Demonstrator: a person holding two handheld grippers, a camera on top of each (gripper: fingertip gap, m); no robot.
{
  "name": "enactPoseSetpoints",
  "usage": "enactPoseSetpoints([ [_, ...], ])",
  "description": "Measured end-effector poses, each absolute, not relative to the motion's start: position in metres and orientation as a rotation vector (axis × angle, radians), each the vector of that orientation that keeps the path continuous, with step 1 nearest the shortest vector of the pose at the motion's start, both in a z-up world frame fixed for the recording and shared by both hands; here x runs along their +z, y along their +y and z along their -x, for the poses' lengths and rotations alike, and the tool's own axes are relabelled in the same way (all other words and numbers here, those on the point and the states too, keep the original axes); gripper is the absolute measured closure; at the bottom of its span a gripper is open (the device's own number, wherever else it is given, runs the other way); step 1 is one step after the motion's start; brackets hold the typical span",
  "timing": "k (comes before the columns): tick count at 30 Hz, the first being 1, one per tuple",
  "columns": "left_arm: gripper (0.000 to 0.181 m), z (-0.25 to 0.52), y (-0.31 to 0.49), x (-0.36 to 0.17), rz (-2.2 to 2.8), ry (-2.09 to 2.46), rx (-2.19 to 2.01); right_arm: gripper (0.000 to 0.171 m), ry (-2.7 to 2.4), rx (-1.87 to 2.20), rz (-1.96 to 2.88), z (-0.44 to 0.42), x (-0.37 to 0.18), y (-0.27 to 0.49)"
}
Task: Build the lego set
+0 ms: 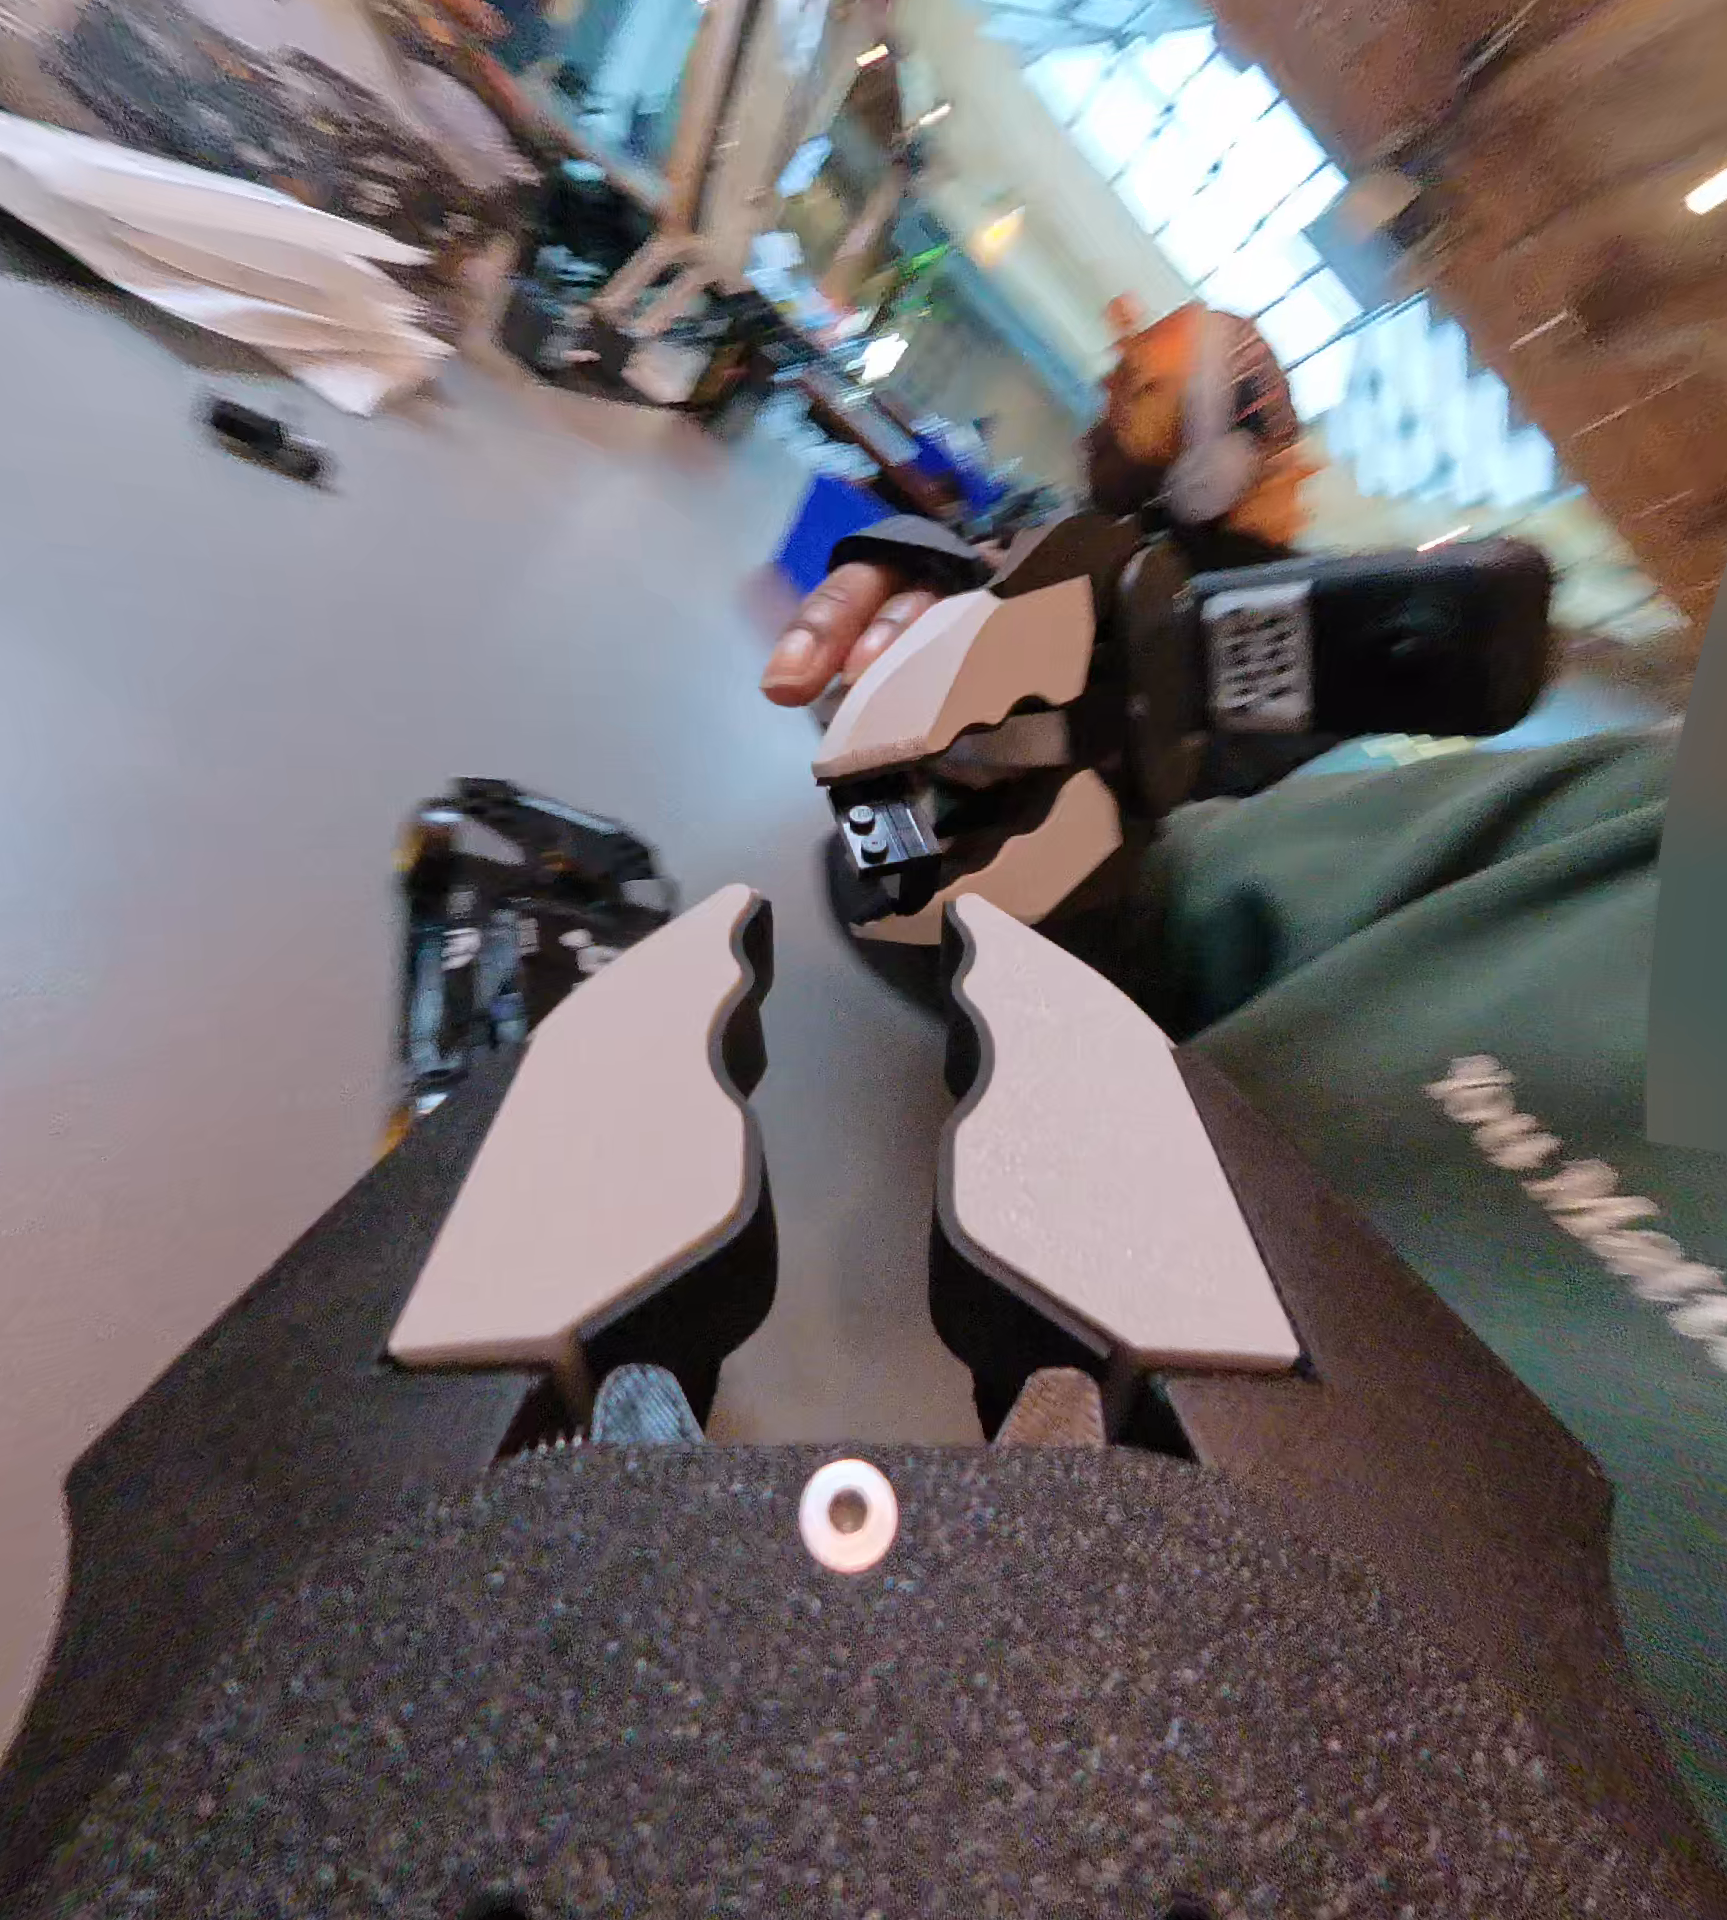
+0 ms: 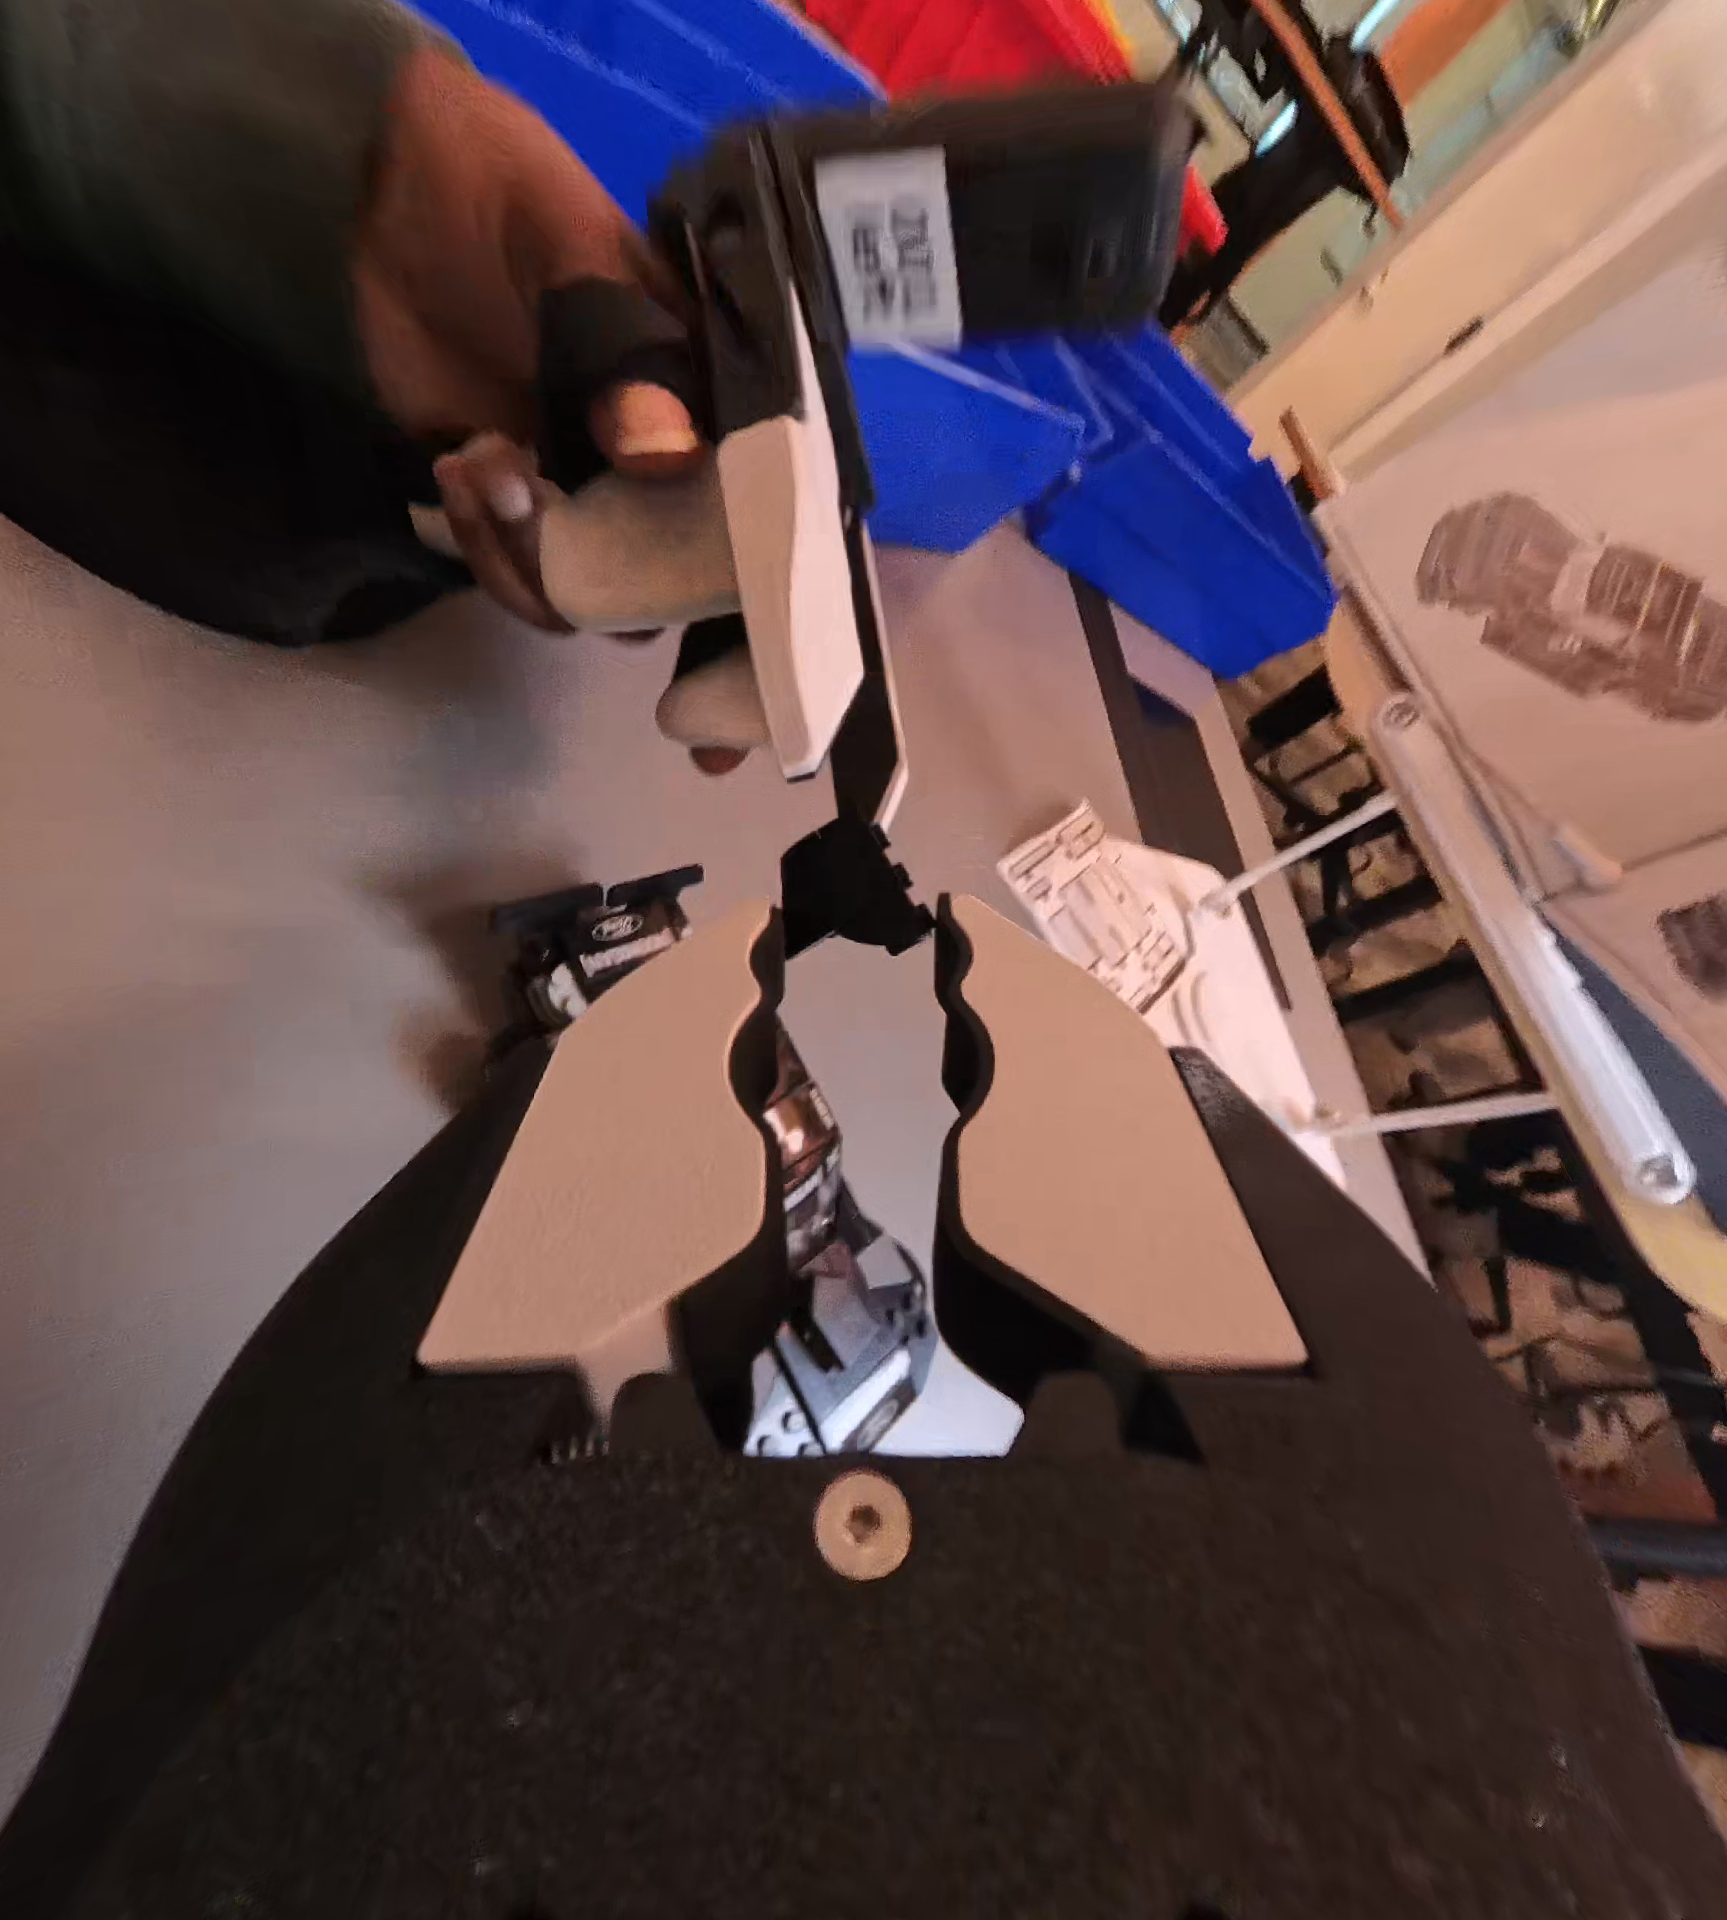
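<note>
Left wrist view shows your left tool (image 1: 854, 925) released, its 2 fingers spread with nothing between them, raised over the grey bench (image 1: 215, 779). Just beyond its tips, your right tool (image 1: 895, 831) is clenched on a small black lego piece (image 1: 885, 831) with studs showing. A partly built black lego model (image 1: 516, 925) lies on the bench to the left, blurred.

In the right wrist view, the black piece (image 2: 854, 899) sits pinched between your right tool's (image 2: 854, 920) tips, and the left tool (image 2: 843, 774) hangs just above, its tip touching or almost touching the piece. The model (image 2: 599, 940) lies behind the left finger. Blue bins (image 2: 1129, 488) and a white sticker sheet (image 2: 1098, 914) rest farther back on the bench.
</note>
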State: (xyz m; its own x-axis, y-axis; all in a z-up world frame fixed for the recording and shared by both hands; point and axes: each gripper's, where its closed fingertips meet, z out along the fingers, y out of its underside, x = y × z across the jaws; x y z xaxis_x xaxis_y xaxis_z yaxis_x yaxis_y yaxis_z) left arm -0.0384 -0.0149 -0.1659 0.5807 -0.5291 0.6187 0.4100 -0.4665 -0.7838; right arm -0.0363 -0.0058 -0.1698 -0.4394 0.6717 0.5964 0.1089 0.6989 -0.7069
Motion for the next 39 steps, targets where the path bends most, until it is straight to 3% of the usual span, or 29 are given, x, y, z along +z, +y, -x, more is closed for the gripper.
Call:
enactPoseSetpoints([
  [6, 0.15, 0.027, -0.023, -0.18, 1.871, 0.199, -0.642, 0.144, -1.99, 0.723, 0.663, 0.034, -0.197, -0.024],
  [21, 0.161, 0.018, -0.038, -0.239, 2.171, 0.228, -0.366, 0.143, -2.018, 0.533, 0.551, 0.029, -0.242, -0.037],
  [27, 0.162, 0.022, -0.035, -0.251, 2.257, 0.304, -0.207, 0.136, -2.062, 0.499, 0.564, 0.028, -0.255, -0.031],
  [39, 0.162, 0.026, -0.033, -0.259, 2.288, 0.467, 0.106, 0.141, -2.091, 0.471, 0.487, 0.022, -0.258, -0.033],
])
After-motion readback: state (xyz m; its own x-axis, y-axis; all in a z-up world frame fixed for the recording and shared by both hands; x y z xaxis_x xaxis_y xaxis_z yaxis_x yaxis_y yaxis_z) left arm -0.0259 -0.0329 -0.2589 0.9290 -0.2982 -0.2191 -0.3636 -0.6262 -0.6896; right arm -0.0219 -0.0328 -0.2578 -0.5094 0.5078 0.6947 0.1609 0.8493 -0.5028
